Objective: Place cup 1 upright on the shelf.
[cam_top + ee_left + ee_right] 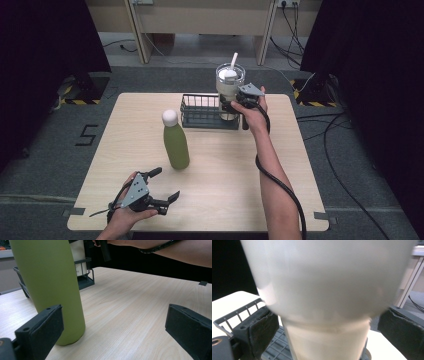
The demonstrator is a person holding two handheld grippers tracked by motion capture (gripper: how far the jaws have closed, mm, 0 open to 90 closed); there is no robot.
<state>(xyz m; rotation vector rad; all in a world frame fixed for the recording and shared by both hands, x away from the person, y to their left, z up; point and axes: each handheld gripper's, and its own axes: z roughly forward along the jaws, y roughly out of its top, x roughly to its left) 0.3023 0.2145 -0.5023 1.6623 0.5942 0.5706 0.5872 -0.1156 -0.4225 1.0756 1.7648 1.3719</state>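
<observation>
Right gripper [239, 103] straddles the white tumbler [229, 85] at the wire basket [200, 111]; left gripper [159, 187] waits with its jaws spread.

The tumbler, with its straw, sits at the right end of the basket, its base down inside the wire walls as far as I can tell. In the right gripper view the pads [263, 331] flank the tumbler's [324, 305] narrow lower body with gaps on both sides, so the jaws stand apart and nothing is clamped yet. The left gripper is on the near side of the basket, gaping toward the green bottle [175, 142], which stands just in front of the basket. The risk I see: the tumbler is top-heavy and tapered, so an off-centre squeeze could tip it against the basket wall or let it slide down through the pads.
</observation>
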